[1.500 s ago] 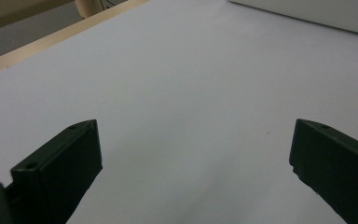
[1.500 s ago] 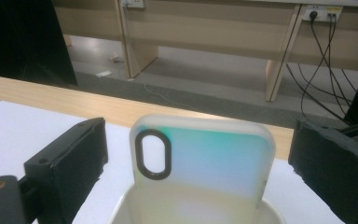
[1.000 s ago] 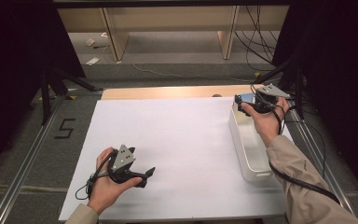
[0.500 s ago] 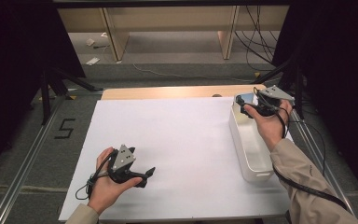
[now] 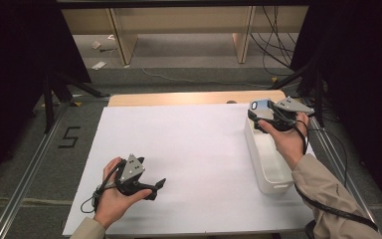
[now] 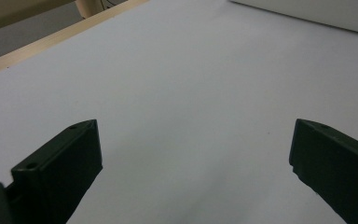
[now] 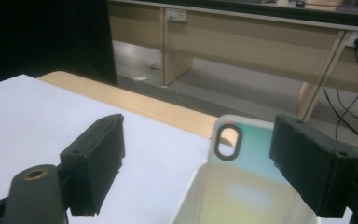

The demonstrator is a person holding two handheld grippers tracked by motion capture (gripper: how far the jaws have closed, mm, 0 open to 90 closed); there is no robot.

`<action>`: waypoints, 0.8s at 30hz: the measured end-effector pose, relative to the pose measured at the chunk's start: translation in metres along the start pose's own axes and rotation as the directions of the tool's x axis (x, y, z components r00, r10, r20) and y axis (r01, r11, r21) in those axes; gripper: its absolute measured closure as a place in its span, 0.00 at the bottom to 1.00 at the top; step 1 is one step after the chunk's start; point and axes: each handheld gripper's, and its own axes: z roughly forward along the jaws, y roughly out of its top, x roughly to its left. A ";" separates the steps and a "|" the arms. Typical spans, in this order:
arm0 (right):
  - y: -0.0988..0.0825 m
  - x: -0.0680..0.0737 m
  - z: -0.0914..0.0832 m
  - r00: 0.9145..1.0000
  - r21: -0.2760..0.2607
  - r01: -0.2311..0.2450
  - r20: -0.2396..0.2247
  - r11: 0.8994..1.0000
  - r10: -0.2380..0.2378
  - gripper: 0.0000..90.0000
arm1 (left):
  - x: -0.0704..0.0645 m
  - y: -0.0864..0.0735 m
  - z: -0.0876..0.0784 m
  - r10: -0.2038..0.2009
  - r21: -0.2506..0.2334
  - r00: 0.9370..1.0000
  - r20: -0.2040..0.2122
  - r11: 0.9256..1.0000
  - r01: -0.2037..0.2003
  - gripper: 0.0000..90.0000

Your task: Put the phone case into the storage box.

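My right gripper (image 5: 256,115) hovers over the far end of a long white bin (image 5: 271,169) at the table's right side. A pale, blue-tinted phone case (image 7: 242,168) with an oval camera cut-out stands upright between its jaws. The case lies against the right-hand jaw, and a wide gap separates it from the other. These jaws have just been closing a little, and the pads do not pinch the case. My left gripper (image 5: 154,188) rests low on the white sheet (image 6: 191,70) near the front left. It is open, with nothing between its fingers (image 6: 65,163).
The white sheet (image 5: 189,144) covers most of the wooden table (image 5: 179,98), whose far edge shows bare. Beyond it are grey floor, desk legs (image 5: 122,42) and cables (image 5: 273,35). A "5" (image 5: 70,137) is marked on the floor at the left.
The right hand has drifted slightly toward the near side over the bin's far end, with the case still between its jaws. The left hand has kept still.
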 end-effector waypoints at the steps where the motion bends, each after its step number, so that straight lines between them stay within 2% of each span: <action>1: 0.000 0.002 -0.001 1.000 0.001 0.001 -0.007 1.000 -0.001 0.21 | 0.000 0.000 0.000 0.000 0.000 1.000 0.000 1.000 0.000 0.02; 11: 0.000 0.011 -0.013 0.997 -0.006 0.019 -0.070 1.000 -0.019 0.21 | 0.000 0.000 0.000 -0.001 -0.003 1.000 -0.001 1.000 0.001 0.02; 24: -0.004 0.018 -0.037 0.987 -0.035 0.018 -0.161 0.999 -0.024 0.21 | 0.001 0.001 -0.001 -0.001 -0.008 1.000 -0.010 1.000 0.001 0.02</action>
